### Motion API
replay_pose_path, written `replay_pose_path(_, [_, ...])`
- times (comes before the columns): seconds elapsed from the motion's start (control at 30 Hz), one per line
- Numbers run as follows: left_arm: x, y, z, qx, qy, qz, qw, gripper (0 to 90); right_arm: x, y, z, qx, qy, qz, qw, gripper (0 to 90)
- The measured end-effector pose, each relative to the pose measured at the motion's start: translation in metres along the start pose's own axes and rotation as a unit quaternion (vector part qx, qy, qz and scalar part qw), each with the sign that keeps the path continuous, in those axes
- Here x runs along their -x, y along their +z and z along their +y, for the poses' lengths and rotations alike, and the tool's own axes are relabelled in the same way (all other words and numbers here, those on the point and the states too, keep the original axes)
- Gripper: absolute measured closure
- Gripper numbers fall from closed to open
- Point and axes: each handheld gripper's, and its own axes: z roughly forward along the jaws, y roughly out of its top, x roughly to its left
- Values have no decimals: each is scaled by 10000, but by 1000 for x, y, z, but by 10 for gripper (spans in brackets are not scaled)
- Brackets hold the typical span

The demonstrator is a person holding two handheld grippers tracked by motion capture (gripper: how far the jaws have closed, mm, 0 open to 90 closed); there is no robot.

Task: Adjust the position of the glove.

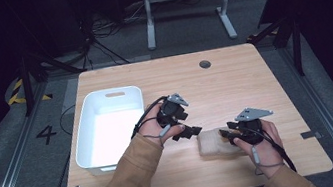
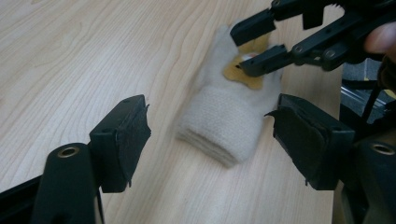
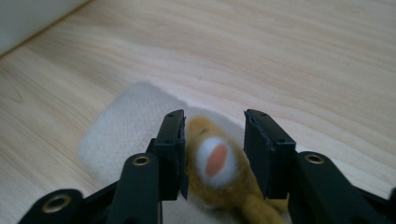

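cream mitten [image 1: 214, 142] between open right claw [image 1: 226, 133]

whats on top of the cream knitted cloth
A yellow plush patch with a white and orange spot lies on the cream knitted cloth, between the open right gripper jaws. Its lower end is cut off.

The left gripper [image 1: 191, 131] is hanging with its jaws spread wide, pointing rightward. The right gripper [image 1: 227, 133] is pointing leftward, jaws partly apart, seemingly unclamped.
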Motion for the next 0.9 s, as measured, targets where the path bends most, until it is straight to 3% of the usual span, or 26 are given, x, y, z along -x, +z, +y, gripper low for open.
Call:
replay_pose_path(0.27, [0,2,-1,-6,69,-23,10000,311,17,-12,6,283,-71,7,9996,559])
replay_pose_path(0.37, [0,1,0,-168,-7,-6,9999,349,26,-13,7,264,-128,88,9995,566])
replay_pose_path(0.57, [3,3,0,-184,137,38,9997,305,47,-23,9,430,-86,229,9988,566])
replay_pose_path(0.6, [4,4,0,-171,184,31,9997,298,57,-28,8,444,15,306,9985,571])
replay_pose_path(0.73, [7,6,1,-171,284,-6,9994,290,73,-37,5,406,255,267,9985,608])
replay_pose_path(0.8, [7,7,1,-201,290,-5,9994,288,75,-38,4,397,266,271,9985,608])
replay_pose_path(0.9, [7,11,0,-240,308,18,9992,279,88,-39,2,398,374,291,9981,543])
